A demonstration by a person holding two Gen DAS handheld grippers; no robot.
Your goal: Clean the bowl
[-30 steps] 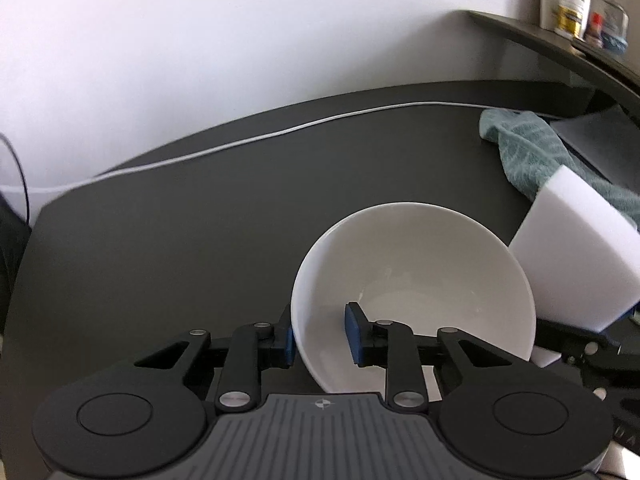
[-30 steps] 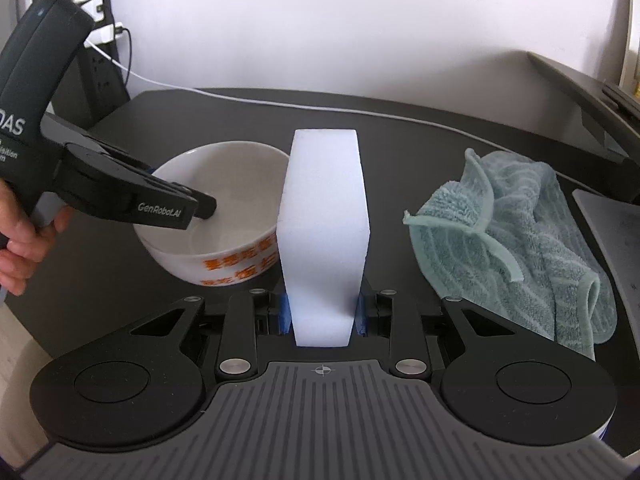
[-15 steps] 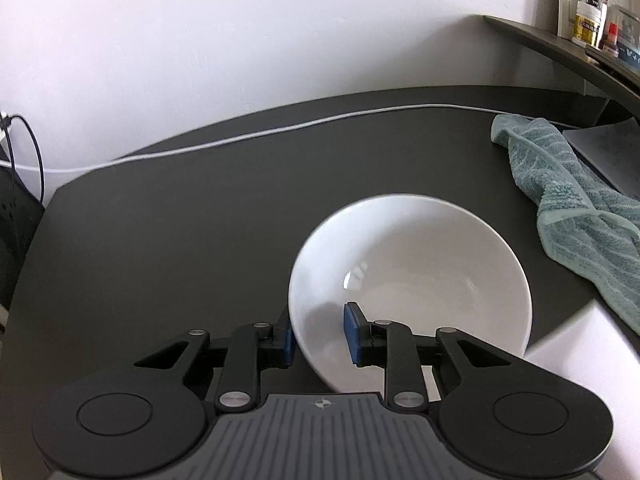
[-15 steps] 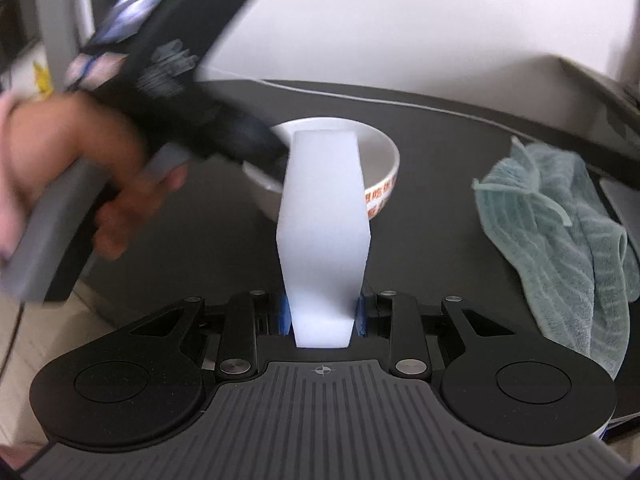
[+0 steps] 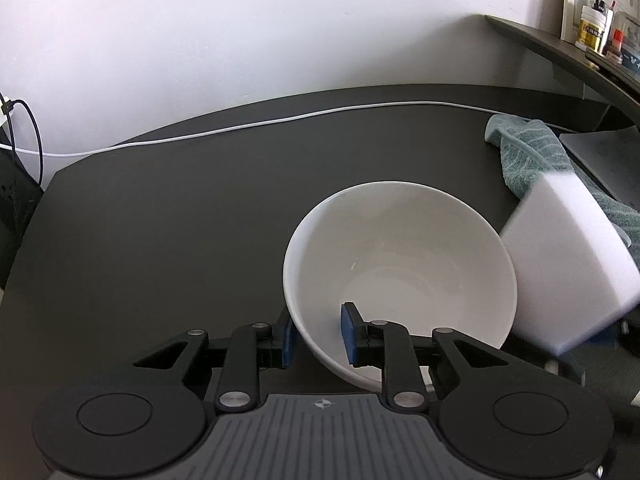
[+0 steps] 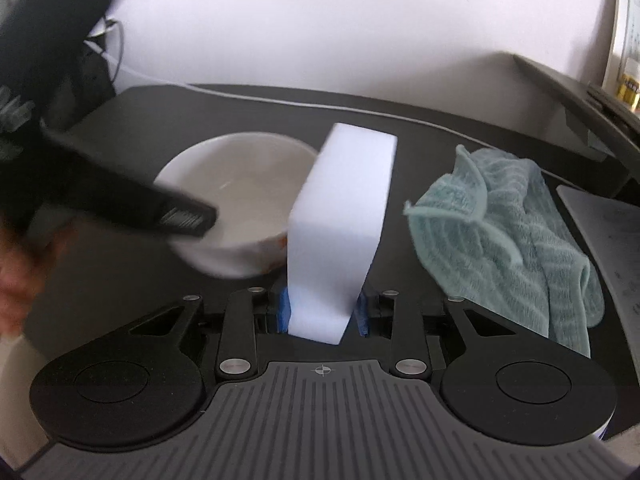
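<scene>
A white bowl [image 5: 400,264] with orange print outside sits on the dark table, its inside bare. My left gripper [image 5: 318,338] is shut on the bowl's near rim, one blue pad inside the wall and one outside. In the right wrist view the bowl [image 6: 248,184] appears left of centre, with the left gripper's black body reaching in from the left, blurred. My right gripper [image 6: 322,312] is shut on a tall white sponge block [image 6: 340,224], which stands just right of the bowl. The same sponge block [image 5: 568,264] shows beside the bowl's right rim.
A crumpled teal cloth [image 6: 504,232] lies right of the sponge. A white cable [image 5: 260,126] runs along the table's back edge by the wall. A raised dark shelf [image 5: 560,44] with small bottles stands at far right. A person's hand [image 6: 20,272] holds the left gripper.
The sponge has come back down beside the bowl's right rim after being out of the left view. The left gripper keeps its hold on the bowl, which has shifted slightly.
</scene>
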